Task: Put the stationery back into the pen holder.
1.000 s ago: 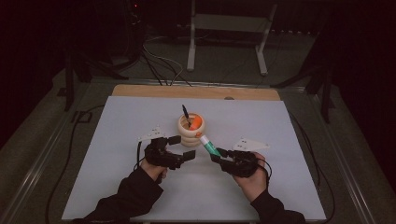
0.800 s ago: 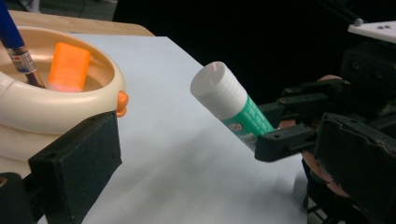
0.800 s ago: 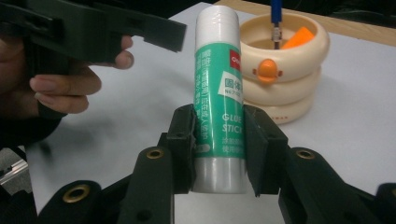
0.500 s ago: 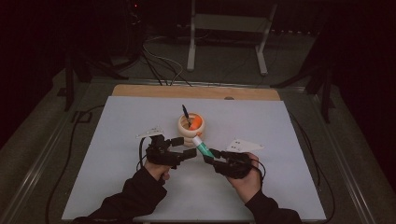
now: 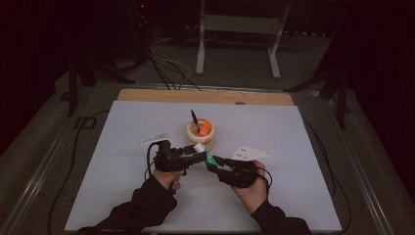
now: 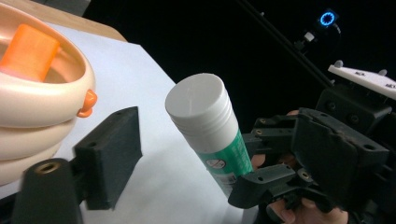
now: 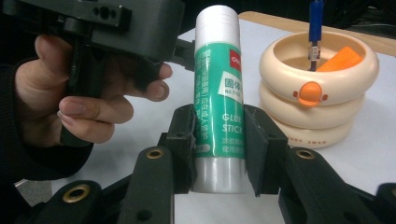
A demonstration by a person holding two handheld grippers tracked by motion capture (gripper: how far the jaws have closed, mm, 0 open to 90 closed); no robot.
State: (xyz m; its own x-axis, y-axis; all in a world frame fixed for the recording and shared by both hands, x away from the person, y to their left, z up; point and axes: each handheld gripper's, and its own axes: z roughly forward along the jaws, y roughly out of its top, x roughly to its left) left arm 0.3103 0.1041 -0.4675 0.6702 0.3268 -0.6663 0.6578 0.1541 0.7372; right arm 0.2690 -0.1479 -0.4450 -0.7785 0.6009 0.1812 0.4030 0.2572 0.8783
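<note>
The right gripper [image 7: 218, 140] is squeezing a green glue stick [image 7: 219, 98] by its lower half, near the middle of the white tabletop [image 5: 303, 196] and toward its near edge. The left gripper [image 5: 192, 157] is reaching for the white cap [image 6: 198, 105]. Its jaws have just been closing, with the cap between them, not yet pinched. A cream duck-faced cup [image 5: 201, 132] is sitting just behind.

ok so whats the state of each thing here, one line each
glue stick: cap on, clamped in the right gripper, white cap toward the left gripper
left gripper: jaws have just been closing, not yet pressing the cap
holder: upright on the table, pen and orange block inside
</note>
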